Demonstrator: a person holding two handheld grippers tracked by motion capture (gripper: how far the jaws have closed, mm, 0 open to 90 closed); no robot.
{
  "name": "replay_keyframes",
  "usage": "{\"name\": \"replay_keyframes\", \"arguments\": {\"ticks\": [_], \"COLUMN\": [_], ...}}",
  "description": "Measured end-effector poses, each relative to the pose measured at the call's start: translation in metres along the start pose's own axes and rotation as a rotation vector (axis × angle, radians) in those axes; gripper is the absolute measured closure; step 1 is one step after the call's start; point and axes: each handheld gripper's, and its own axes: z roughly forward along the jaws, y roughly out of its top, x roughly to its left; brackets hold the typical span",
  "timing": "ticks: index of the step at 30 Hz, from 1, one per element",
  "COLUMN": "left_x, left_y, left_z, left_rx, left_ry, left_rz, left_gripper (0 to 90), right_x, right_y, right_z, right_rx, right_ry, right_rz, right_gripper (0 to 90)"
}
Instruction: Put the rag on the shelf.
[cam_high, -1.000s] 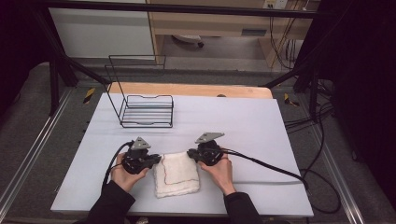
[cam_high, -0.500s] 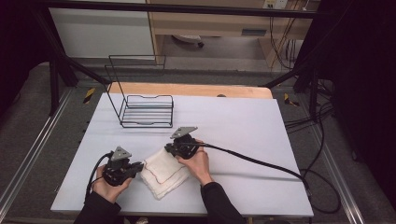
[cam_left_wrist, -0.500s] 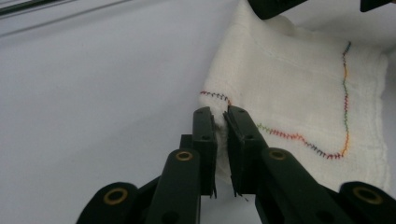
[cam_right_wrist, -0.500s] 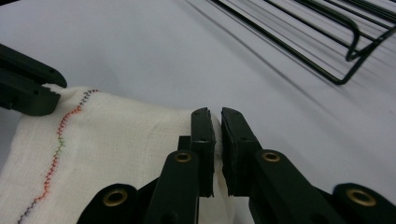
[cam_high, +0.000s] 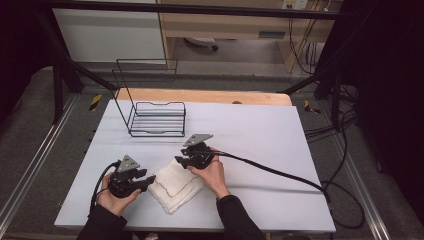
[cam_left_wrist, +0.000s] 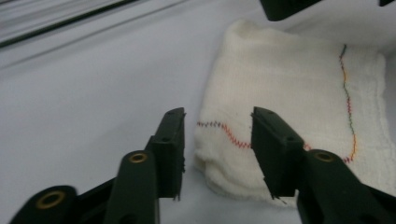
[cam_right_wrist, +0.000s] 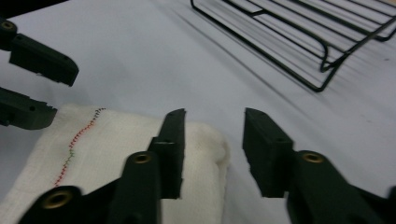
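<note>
Folded cloth (cam_high: 176, 186), white, lying flat on the near part of the pale table (cam_high: 260, 145), turned cornerwise to the table edge, between the two hand-held tools; left gripper (cam_high: 148, 181) sits at its left corner and right gripper (cam_high: 179, 161) at its far corner, each just at the cloth's edge. Left gripper's jaws have just been opening and now stand apart, about half their reach, with the cloth's nearest folded corner (cam_left_wrist: 243, 140) lying below and just beyond the gap, pressed by neither pad. Right gripper's jaws have likewise just been opening and stand parted, holding nothing, the cloth's rounded fold (cam_right_wrist: 205, 144) under the one jaw and bare table under the other. Hard to make out: whether either jaw tip rests on the fabric or hangs just clear of it; the cloth's near corner in the right gripper view is cut off at the bottom edge, and the person's sleeves are cut off at the bottom of the high view. Materials: cloth of soft, loosely woven cotton, several layers thick, edges plump, with a thin zigzag stitch line (cam_left_wrist: 348, 93) in red, green and dark thread; grippers black, blocky, with brass-coloured pivots and a grey three-cornered plate on top; wire rack (cam_high: 157, 117), thin black rod, open-sided, standing well apart toward the far left of the table
</note>
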Motion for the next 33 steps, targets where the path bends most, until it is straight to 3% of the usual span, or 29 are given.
{"name": "replay_keyframes", "arguments": {"ticks": [1, 4, 8, 12, 17, 22, 23, 27, 33], "left_x": [0.001, 0.004, 0.005, 0.002, 0.002, 0.001, 0.001, 0.004, 0.003], "left_y": [0.003, 0.018, 0.038, 0.054, 0.059, 0.056, 0.056, 0.053, 0.052], "left_z": [0.001, 0.010, 0.025, 0.044, 0.063, 0.082, 0.082, 0.087, 0.085], "left_rx": [-0.005, -0.010, 0.000, 0.005, 0.030, 0.098, 0.098, 0.116, 0.125], "left_ry": [0.000, -0.005, -0.011, -0.031, -0.064, -0.090, -0.090, -0.154, -0.174], "left_rz": [0.008, 0.010, 0.018, 0.069, 0.067, 0.066, 0.066, 0.028, 0.019], "left_gripper": [46.1, 40.1, 38.3, 41.1, 44.5, 49.6, 50.7, 61.3, 72.9], "right_x": [-0.001, -0.003, -0.004, 0.001, 0.010, 0.014, 0.014, 0.017, 0.018], "right_y": [-0.001, -0.010, -0.029, -0.045, -0.060, -0.067, -0.068, -0.072, -0.074], "right_z": [-0.013, -0.032, -0.053, -0.064, -0.064, -0.057, -0.056, -0.050, -0.049], "right_rx": [-0.006, 0.007, 0.018, 0.025, 0.045, 0.069, 0.073, 0.093, 0.109], "right_ry": [-0.006, -0.030, -0.036, -0.045, -0.036, -0.036, -0.039, -0.028, -0.001], "right_rz": [0.022, 0.039, 0.075, 0.100, 0.123, 0.144, 0.153, 0.179, 0.226], "right_gripper": [48.1, 39.7, 37.7, 38.7, 41.5, 46.2, 47.3, 55.8, 70.7]}}
